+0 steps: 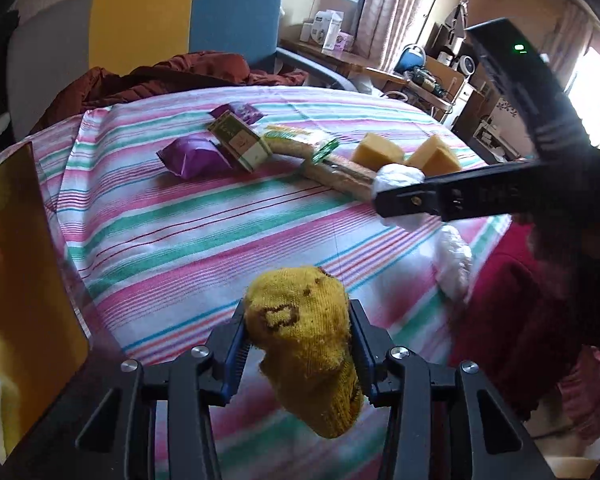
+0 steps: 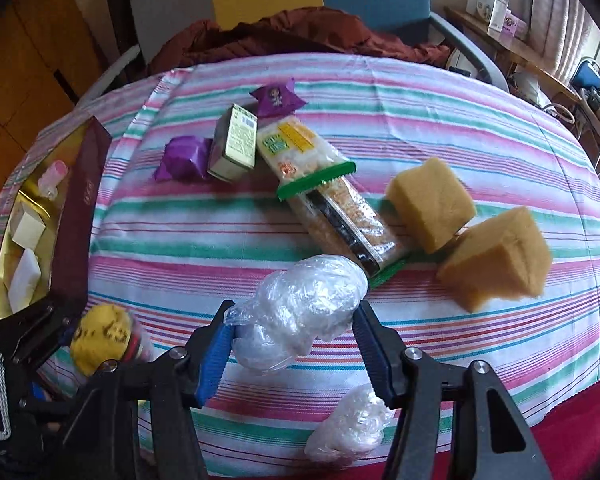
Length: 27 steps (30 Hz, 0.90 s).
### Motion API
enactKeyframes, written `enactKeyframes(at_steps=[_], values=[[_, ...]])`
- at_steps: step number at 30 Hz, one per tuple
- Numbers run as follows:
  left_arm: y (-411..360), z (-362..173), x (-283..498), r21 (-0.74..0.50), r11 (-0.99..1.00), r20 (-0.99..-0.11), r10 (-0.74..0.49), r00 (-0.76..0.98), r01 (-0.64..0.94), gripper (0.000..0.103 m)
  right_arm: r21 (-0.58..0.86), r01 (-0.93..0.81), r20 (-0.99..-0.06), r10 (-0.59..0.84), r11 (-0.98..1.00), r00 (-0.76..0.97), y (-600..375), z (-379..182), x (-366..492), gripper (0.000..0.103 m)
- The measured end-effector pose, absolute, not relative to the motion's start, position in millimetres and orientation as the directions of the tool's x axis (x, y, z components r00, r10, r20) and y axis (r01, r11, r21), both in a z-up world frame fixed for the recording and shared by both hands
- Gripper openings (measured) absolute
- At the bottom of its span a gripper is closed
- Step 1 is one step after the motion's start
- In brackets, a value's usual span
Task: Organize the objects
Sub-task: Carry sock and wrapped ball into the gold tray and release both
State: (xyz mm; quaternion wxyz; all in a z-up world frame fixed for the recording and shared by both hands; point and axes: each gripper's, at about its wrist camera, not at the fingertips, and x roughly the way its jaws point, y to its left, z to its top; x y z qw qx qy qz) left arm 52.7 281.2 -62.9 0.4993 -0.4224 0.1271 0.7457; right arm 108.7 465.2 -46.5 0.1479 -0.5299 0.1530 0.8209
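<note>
A yellow sock (image 1: 304, 340) with brown marks hangs between the fingers of my left gripper (image 1: 298, 312), which is shut on it above the striped tablecloth (image 1: 180, 232). In the right wrist view the same sock (image 2: 100, 336) shows at the lower left. My right gripper (image 2: 294, 308) has a crumpled wad of clear plastic (image 2: 304, 300) between its blue pads, and both pads touch it. One finger (image 1: 412, 200) of that gripper crosses the left wrist view, with the white wad (image 1: 400, 176) beside it.
A second plastic wad (image 2: 348, 424) lies near the table's front edge. Two tan sponges (image 2: 432, 204) (image 2: 496, 256), two cracker packs (image 2: 300, 152) (image 2: 348, 224), a small green box (image 2: 236, 144) and two purple packets (image 2: 184, 160) (image 2: 276, 98) lie mid-table. An open maroon box (image 2: 80, 200) stands at the left.
</note>
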Motion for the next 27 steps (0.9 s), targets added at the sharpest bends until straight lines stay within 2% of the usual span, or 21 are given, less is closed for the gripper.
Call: enactKeyframes(at_steps=[11,20,27], values=[[192,-7,24,-0.302,-0.608,-0.668,0.685,-0.292,-0.735,0.046,0.121,-0.284,-0.85,0.049,-0.951,-0.525,411,-5,82,0.059],[92,6,-18,-0.334,-0.768,-0.641,0.61,-0.466,-0.546,0.047,0.138,-0.084,-0.801,-0.061,-0.987,-0.596,331,19,48,0.059],[44,4,-35,-0.324,-0.833,-0.646,0.541,-0.539,-0.449,0.047,0.146,0.031,-0.797,-0.136,-0.989,-0.589,285,17,22,0.059]])
